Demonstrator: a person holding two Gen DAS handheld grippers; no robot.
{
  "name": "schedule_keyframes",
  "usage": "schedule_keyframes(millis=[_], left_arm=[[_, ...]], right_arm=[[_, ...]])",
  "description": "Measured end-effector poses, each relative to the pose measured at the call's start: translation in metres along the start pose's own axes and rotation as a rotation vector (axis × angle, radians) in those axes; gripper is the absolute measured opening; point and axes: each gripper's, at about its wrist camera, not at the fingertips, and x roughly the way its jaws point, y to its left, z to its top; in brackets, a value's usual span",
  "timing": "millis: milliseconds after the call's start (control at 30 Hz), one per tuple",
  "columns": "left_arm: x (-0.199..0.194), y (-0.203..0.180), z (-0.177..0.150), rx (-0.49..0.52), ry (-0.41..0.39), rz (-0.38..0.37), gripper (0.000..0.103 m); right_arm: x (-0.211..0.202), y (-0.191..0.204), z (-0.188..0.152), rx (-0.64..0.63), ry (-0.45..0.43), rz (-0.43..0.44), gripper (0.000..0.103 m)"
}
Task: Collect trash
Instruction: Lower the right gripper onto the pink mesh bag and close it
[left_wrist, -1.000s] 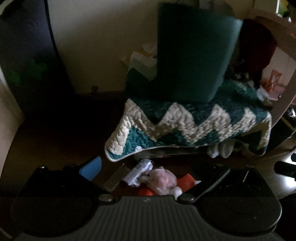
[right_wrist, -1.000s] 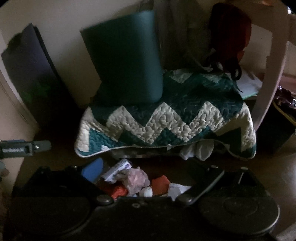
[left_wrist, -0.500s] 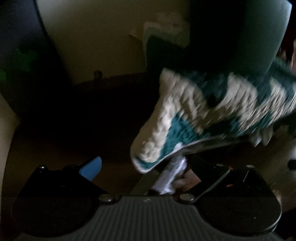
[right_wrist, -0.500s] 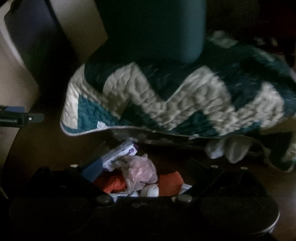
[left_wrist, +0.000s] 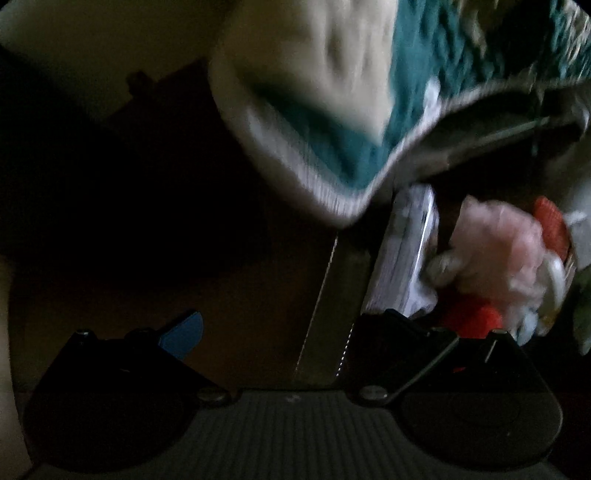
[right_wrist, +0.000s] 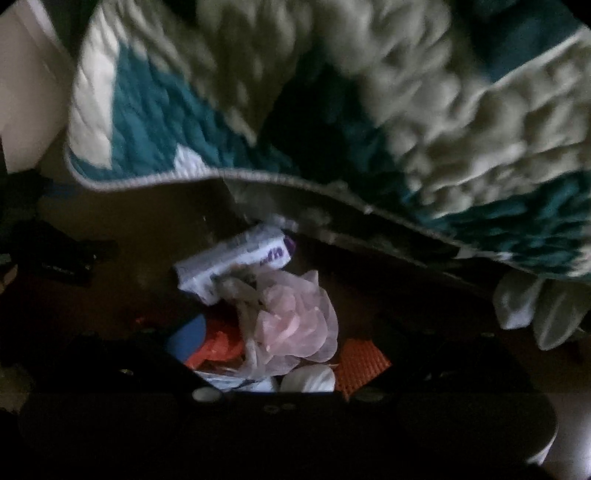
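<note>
The left gripper (left_wrist: 284, 332) has its fingers spread apart, empty; only the blue pad (left_wrist: 183, 334) of one finger shows clearly, the other being a dark shape low at right. A flat grey serrated strip (left_wrist: 334, 317) lies on the dark floor between them. The right gripper (right_wrist: 280, 354) is nearly lost in shadow; its blue pad (right_wrist: 186, 338) and a dim opposite finger stand apart, framing the trash pile (right_wrist: 280, 332) just ahead.

The right view shows the pile plainly: a white wrapper with purple print (right_wrist: 236, 264), a crumpled pink plastic bag (right_wrist: 295, 325), and orange scraps (right_wrist: 364, 363). The left view blurs these, off to the right of its fingers. A teal-and-cream quilt (right_wrist: 332, 110) overhangs the trash, smeared by motion in both views.
</note>
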Motion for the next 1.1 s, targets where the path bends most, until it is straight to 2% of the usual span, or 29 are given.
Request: schedule_keyframes(millis=[267,500,633,800,867,1000,1100], left_arm=[[0.074,0.008,-0.015,-0.081,0.113,-0.052,0.103],[0.114,0.000,-0.023,-0.044,0.159,-0.074,0.103],[0.129,-0.004,-0.027,-0.022,0.166,-0.080,0.103],[0.137,-0.006,-0.031,-0.028,0.162,-0.095,0.103],[0.140,-0.004,-0.035,-0.029,0.160,-0.102,0.097],[0.152,-0.009,-0.039,-0.030,0.165,-0.099,0.095],[0.149,-0.012,-0.040,-0.031,0.165,-0.103,0.090]], right_arm=[[0.080,0.011,-0.004,0.034,0.153,-0.008,0.096],[0.124,0.024,0.000,0.015,0.196,-0.026,0.095],[0.135,0.020,0.003,0.020,0.201,-0.036,0.095],[0.143,0.001,0.003,0.123,0.203,-0.027,0.095],[0.144,-0.006,0.002,0.165,0.206,-0.028,0.094],[0.148,-0.014,-0.001,0.209,0.212,-0.026,0.094],[0.149,-0.014,-0.002,0.218,0.208,-0.025,0.094]])
